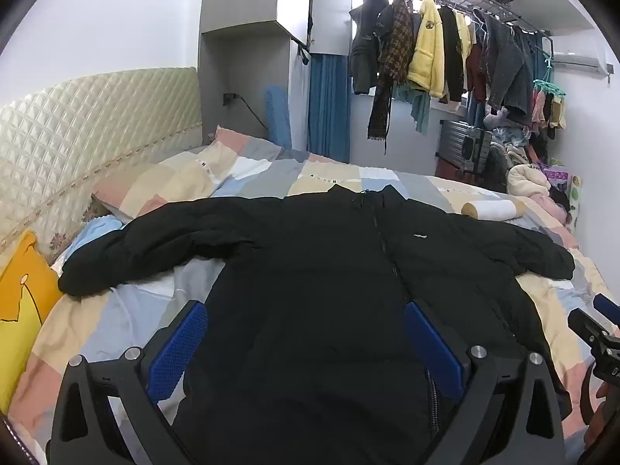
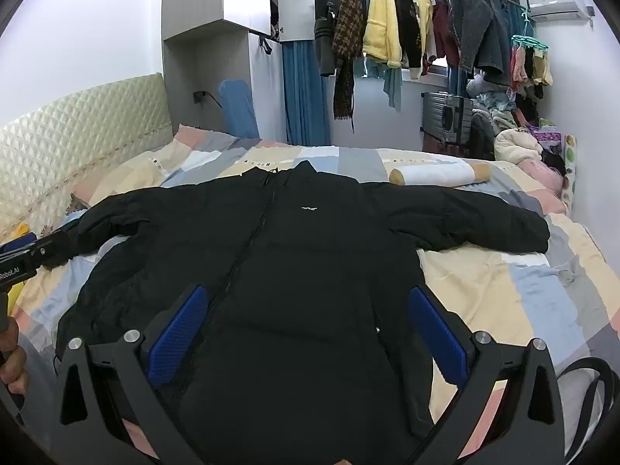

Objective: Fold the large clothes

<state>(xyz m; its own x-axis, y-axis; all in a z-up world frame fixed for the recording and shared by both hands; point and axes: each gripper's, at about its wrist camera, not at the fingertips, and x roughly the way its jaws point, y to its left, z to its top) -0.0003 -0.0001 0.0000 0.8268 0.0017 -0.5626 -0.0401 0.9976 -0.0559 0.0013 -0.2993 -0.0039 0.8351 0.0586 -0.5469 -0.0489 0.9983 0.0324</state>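
Note:
A large black zip-up jacket [image 1: 317, 263] lies spread face up on the bed, collar away from me and both sleeves stretched out to the sides; it also shows in the right wrist view [image 2: 302, 255]. My left gripper [image 1: 306, 321] is open above the jacket's lower left part, its blue pads [image 1: 178, 345] wide apart and empty. My right gripper [image 2: 306, 310] is open above the lower right part, blue pads [image 2: 438, 333] wide apart and empty. Each gripper shows at the edge of the other's view.
The bed has a patchwork cover [image 2: 503, 283] and a quilted cream headboard [image 1: 77, 131] at the left. A yellow cushion [image 1: 19, 298] lies at the left. A white roll [image 2: 438, 175] lies beyond the right sleeve. Hanging clothes [image 1: 445, 46] and a suitcase [image 2: 445, 116] stand at the far wall.

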